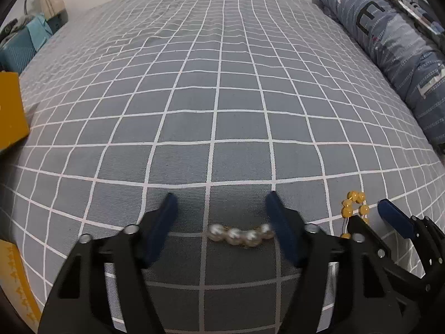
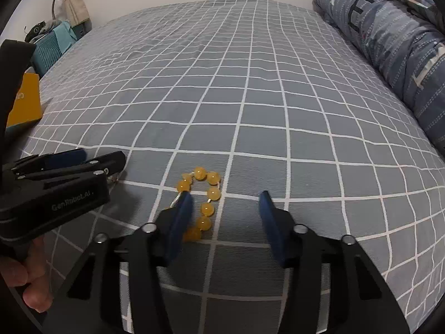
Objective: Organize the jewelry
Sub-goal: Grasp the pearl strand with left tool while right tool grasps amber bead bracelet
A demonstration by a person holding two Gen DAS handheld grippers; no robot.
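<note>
So we're at the approach-and-grab stage. On the grey grid-check bed [image 1: 222,97], the left hand-held gripper [image 1: 221,208] is wide open, empty, straddling a short gold-backed pearl clip [image 1: 240,234]. The right hand-held gripper [image 2: 226,203], also wide open and empty, needs shifting left to centre on the amber bead bracelet [image 2: 204,203]. Only the right view shows the full bracelet loop; the clip shows clearly only in the left view.

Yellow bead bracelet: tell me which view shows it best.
The right wrist view: the yellow bead bracelet lies on the bedsheet, mostly visible between the open right gripper fingers. The left wrist view catches only a few beads at its right edge, behind the gripper.
</note>
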